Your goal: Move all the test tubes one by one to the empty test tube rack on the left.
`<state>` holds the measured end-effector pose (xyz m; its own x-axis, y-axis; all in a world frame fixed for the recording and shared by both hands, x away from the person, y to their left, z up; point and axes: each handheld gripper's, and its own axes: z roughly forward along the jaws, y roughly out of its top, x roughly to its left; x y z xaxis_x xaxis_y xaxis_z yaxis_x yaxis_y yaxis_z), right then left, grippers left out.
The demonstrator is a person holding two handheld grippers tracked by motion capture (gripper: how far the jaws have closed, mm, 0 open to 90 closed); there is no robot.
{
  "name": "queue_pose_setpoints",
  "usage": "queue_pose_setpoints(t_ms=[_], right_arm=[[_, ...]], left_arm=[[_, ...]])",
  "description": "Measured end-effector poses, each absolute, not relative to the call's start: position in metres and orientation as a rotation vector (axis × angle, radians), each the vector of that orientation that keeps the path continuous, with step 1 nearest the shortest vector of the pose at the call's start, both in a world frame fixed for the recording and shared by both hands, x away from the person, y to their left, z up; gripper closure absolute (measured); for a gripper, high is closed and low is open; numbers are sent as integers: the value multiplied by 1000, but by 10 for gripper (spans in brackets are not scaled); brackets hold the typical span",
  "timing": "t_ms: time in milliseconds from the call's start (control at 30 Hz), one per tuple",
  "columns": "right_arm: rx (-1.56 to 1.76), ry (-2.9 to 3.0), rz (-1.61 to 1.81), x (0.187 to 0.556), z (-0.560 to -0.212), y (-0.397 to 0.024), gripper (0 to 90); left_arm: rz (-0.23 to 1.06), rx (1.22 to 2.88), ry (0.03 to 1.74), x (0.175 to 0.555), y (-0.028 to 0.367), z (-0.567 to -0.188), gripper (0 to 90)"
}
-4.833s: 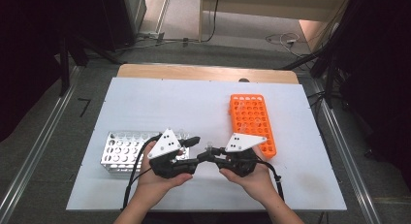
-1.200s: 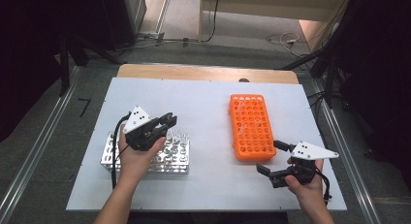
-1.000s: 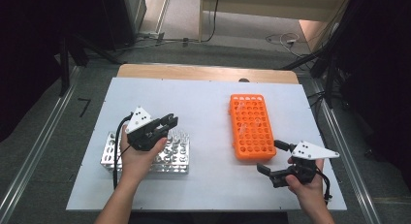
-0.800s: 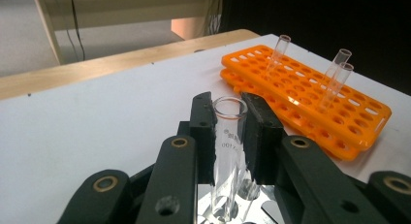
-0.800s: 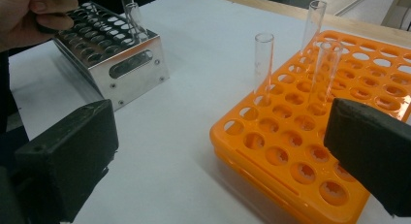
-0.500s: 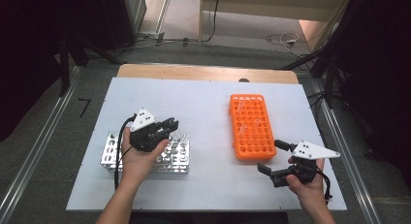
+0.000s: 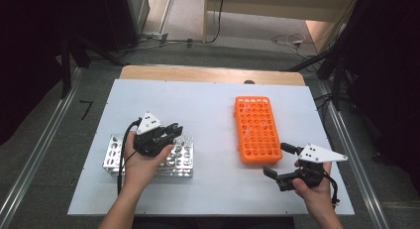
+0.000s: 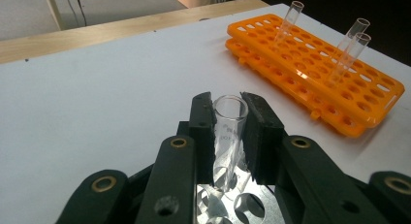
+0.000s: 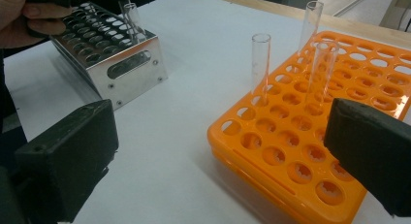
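Left gripper (image 8: 228, 136) clamped on a clear glass test tube (image 8: 228, 132), pads pressing either side just under its open rim. Tube stands roughly upright, long axis running up out of the shiny steel rack with round holes (image 7: 113, 157) at the near-left of the white table (image 7: 208, 110); lower end appears to sit in one of the rack's holes, seen just below the jaws in the left gripper view. From above, left gripper (image 7: 166, 135) sits over the right half of that steel rack, hand wrapped round its body. Right gripper (image 7: 282, 159) rests low near the table's front-right edge, jaws standing wide with nothing between them, just beside the near end of the flat orange plastic rack of many holes (image 7: 257, 130). Three more clear tubes (image 9: 260, 64) stand in the orange rack, toward its far end as seen from the left gripper. Judgement: the tube is mid-transfer between the steel rack and the orange one. Key relation: the orange rack lies well apart to the right of the held tube, across bare table; any lift must go straight along the tube's upright axis to clear the hole before travelling sideways. The left hand has the tube; the right is nearer the orange rack and free.
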<state>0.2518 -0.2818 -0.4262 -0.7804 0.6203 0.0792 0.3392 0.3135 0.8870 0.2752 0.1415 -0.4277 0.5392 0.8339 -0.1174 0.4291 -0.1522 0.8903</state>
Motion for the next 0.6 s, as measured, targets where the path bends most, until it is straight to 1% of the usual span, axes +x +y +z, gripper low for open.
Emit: queue_pose_setpoints(t_ms=[200,600], right_arm=[[869,2308,1445,252,-426,-282,0],[872,2310,1444,253,-427,-282,0]], left_arm=[[517,1814,1050,274,138,-430,748],[483,1846,1072,274,135,-434,730]])
